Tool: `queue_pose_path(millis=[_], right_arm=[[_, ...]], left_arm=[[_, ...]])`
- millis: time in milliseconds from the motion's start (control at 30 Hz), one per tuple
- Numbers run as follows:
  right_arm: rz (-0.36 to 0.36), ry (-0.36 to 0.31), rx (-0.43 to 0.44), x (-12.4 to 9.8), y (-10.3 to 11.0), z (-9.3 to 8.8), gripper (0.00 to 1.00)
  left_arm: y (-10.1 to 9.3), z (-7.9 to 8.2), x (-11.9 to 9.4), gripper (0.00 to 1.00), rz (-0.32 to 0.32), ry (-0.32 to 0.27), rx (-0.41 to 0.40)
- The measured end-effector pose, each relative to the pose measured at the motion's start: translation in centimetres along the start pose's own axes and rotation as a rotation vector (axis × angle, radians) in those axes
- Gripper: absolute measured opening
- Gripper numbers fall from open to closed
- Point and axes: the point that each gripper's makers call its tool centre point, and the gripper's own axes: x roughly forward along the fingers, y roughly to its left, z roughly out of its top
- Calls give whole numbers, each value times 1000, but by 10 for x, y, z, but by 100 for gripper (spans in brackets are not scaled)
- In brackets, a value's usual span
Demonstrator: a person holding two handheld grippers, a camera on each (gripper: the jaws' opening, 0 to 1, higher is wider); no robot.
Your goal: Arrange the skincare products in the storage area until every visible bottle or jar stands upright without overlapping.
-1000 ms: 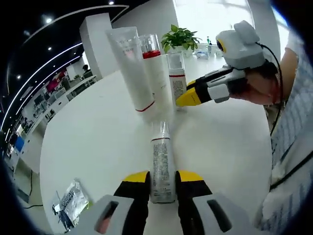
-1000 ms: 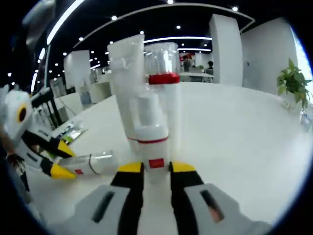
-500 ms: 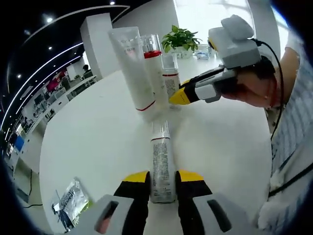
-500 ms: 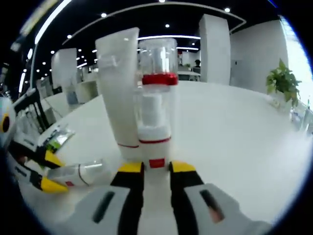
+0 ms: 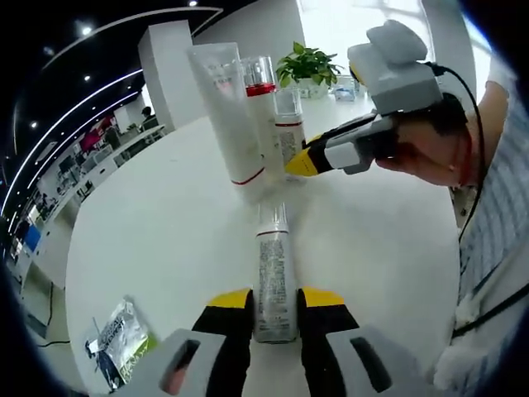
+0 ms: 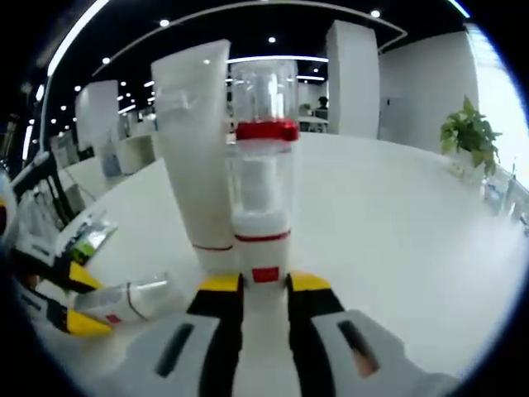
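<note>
The left gripper [image 5: 275,308] is clamped on 1 lying bottle [image 5: 274,281], whose small printed label text is too fine to read and whose clear cap points away from the jaws across the white table [image 5: 157,240]. The right gripper [image 6: 254,288] is clenched on 1 upright small bottle [image 6: 262,256] with a red label patch between its jaws; directly beyond it stand 1 red-collared bottle [image 6: 266,132] and 1 white tube [image 6: 194,157], both with illegible markings. Total: 3 bottles and 1 tube, plus 1 foil packet [image 5: 116,343] lying to the left of the left gripper.
</note>
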Motion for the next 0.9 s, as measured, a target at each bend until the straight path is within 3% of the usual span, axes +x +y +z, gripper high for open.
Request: queue_pose_path(millis=[333, 600, 700, 900], right_arm=[[-88, 21, 20, 6, -4, 1, 19], [-146, 51, 28, 9, -9, 0, 27], [-148, 61, 31, 10, -9, -2, 28], [-74, 68, 17, 3, -2, -4, 29]], left_arm=[[1, -1, 0, 22, -3, 4, 1], [2, -5, 1, 22, 9, 13, -44], [2, -5, 1, 22, 9, 15, -40], [2, -6, 0, 22, -5, 17, -33]])
